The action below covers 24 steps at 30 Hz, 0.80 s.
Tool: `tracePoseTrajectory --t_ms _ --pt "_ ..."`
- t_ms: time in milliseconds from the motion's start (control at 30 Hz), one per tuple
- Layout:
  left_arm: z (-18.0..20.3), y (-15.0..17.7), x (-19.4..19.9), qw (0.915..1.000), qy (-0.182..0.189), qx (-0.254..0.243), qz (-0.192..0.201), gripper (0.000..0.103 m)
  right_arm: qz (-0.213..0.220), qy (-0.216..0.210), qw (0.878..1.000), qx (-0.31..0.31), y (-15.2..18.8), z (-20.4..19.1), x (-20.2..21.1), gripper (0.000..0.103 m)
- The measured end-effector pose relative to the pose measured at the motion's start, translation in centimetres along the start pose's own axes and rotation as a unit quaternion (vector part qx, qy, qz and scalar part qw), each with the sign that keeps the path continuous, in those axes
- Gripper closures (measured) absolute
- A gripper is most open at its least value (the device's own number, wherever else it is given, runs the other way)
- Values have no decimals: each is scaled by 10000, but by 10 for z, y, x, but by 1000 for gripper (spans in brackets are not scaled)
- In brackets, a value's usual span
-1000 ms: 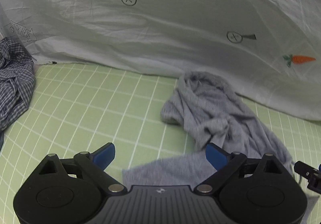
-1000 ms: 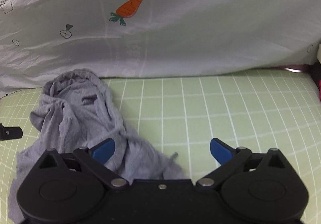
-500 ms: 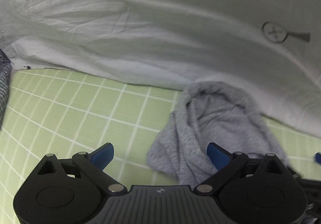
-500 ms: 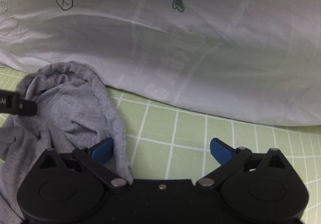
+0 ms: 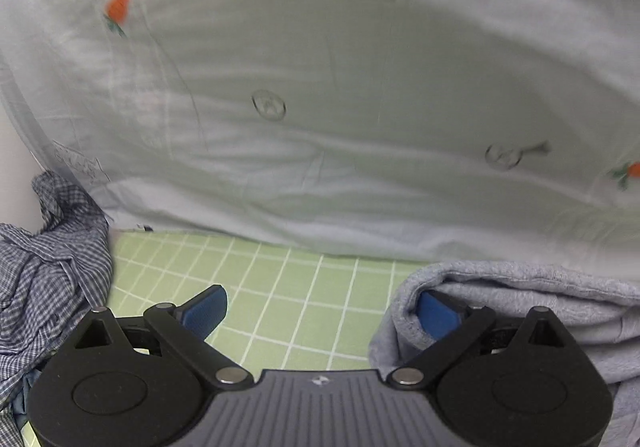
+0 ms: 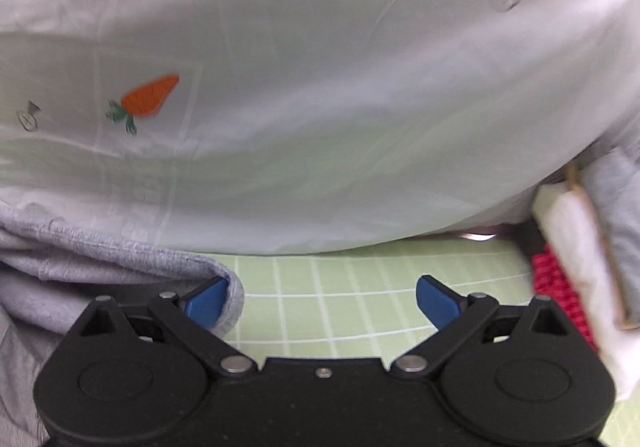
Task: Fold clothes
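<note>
My left gripper (image 5: pixel 320 311) wide beside the grey garment (image 5: pixel 540 311), my right gripper (image 6: pixel 320 299) wide beside it too, checked shirt (image 5: pixel 48 259) well apart, green grid mat (image 5: pixel 304 287) underneath

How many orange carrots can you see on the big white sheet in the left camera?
2. One carrot sits upper left on the white sheet; another carrot peeks at the right edge. Folds may hide more.
</note>
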<state>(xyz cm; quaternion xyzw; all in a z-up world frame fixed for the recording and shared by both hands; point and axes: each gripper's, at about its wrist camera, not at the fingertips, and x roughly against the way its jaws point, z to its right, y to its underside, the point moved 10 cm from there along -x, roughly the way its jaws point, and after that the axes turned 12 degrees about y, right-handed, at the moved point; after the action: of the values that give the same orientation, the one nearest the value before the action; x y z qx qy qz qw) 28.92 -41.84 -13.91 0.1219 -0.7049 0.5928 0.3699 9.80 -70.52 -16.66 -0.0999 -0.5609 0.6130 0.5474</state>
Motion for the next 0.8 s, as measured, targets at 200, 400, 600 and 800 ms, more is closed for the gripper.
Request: tracePoseTrajectory --t_ms 200,400,600,800 --pt "-12 6 68 9987 158 91 470 4 387 121 9990 -165 18 43 68 3" --pt "-22 62 108 9999 112 11 118 4 217 28 9997 74 63 66 106 2" --pt "-38 148 117 9931 153 695 -935 4 -345 -157 9986 380 120 69 121 2" --pt "-24 175 127 9873 611 711 -1281 4 -557 -510 9951 635 136 53 132 2"
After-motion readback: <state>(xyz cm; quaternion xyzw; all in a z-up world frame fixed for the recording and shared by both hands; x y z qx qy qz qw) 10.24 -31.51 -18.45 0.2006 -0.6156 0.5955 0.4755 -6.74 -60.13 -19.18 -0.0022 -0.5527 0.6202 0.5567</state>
